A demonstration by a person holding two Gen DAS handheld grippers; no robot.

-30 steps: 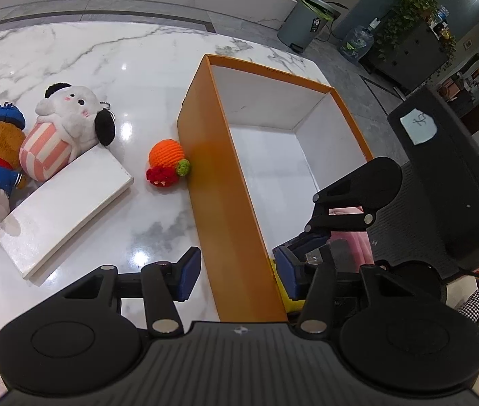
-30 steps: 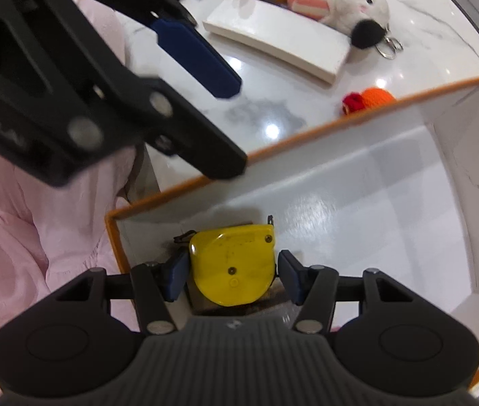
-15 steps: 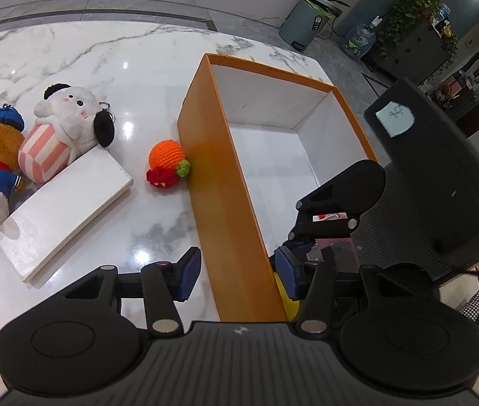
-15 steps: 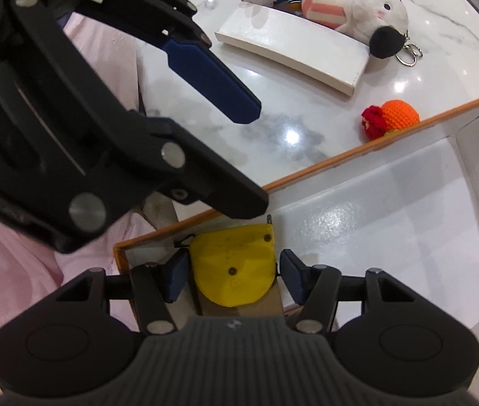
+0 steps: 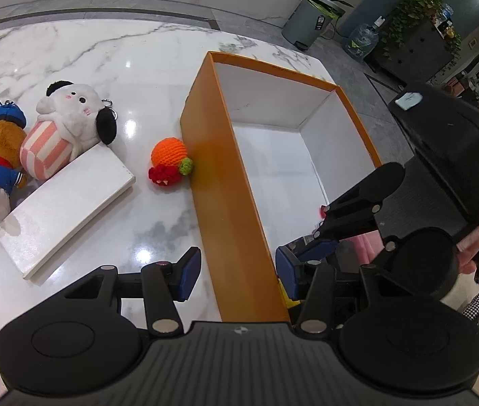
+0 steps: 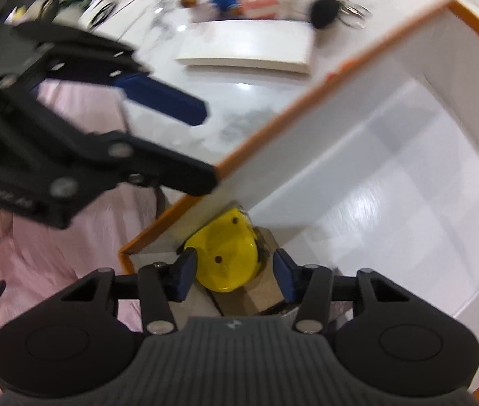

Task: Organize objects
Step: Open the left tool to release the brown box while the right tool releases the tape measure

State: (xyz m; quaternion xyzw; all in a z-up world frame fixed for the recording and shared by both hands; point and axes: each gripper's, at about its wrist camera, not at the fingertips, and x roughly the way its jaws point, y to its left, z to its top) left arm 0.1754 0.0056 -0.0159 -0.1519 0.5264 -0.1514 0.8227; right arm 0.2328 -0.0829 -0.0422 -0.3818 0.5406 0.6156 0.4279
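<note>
I see the orange box, white inside, open-topped, sitting on the marble table. Its near corner holds a yellow rounded plastic thing with small screw holes; the rest of the floor is bare. Outside the box lie a white slab, two plush toys and a crocheted orange touching the box wall. My left gripper straddles the box wall, fingers apart, not gripping it. My right gripper is closing around the yellow thing, pads not pressing.

Left wrist view looking steeply down over bench; right wrist view hovering close inside orange box near corner; both sharing box, plush toys.
</note>
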